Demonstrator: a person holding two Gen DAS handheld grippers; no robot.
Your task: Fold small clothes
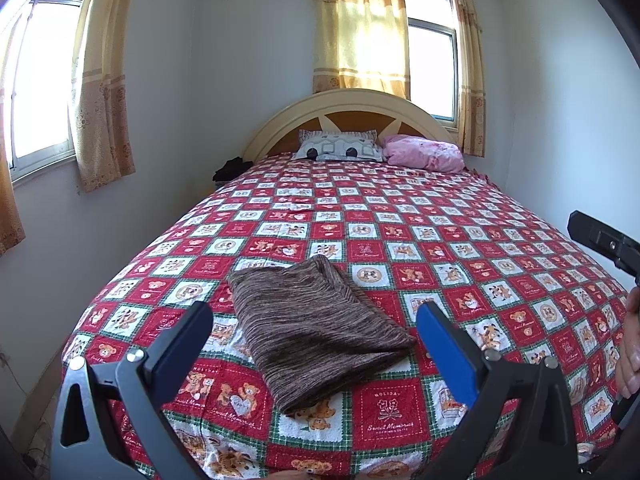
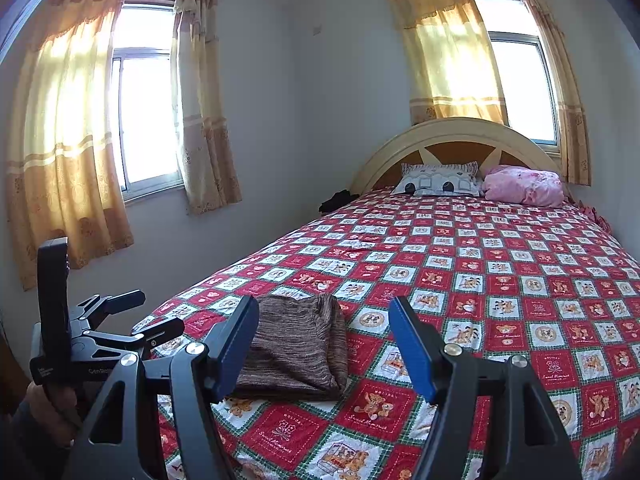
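Observation:
A brown striped knit garment (image 1: 320, 328) lies folded into a compact rectangle near the foot of the bed; it also shows in the right wrist view (image 2: 296, 354). My left gripper (image 1: 316, 316) is open and empty, held above the garment with its fingers either side of it. My right gripper (image 2: 324, 312) is open and empty, above the bed just right of the garment. The left gripper's body (image 2: 92, 328) shows at the left of the right wrist view. Part of the right gripper (image 1: 604, 240) shows at the right edge of the left wrist view.
The bed wears a red, white and green patchwork bedspread (image 1: 400, 220). Two pillows, a patterned one (image 1: 340, 146) and a pink one (image 1: 424, 152), lie against the arched headboard (image 1: 352, 108). Walls with curtained windows stand left of and behind the bed. A dark bundle (image 1: 232, 170) sits beside the headboard.

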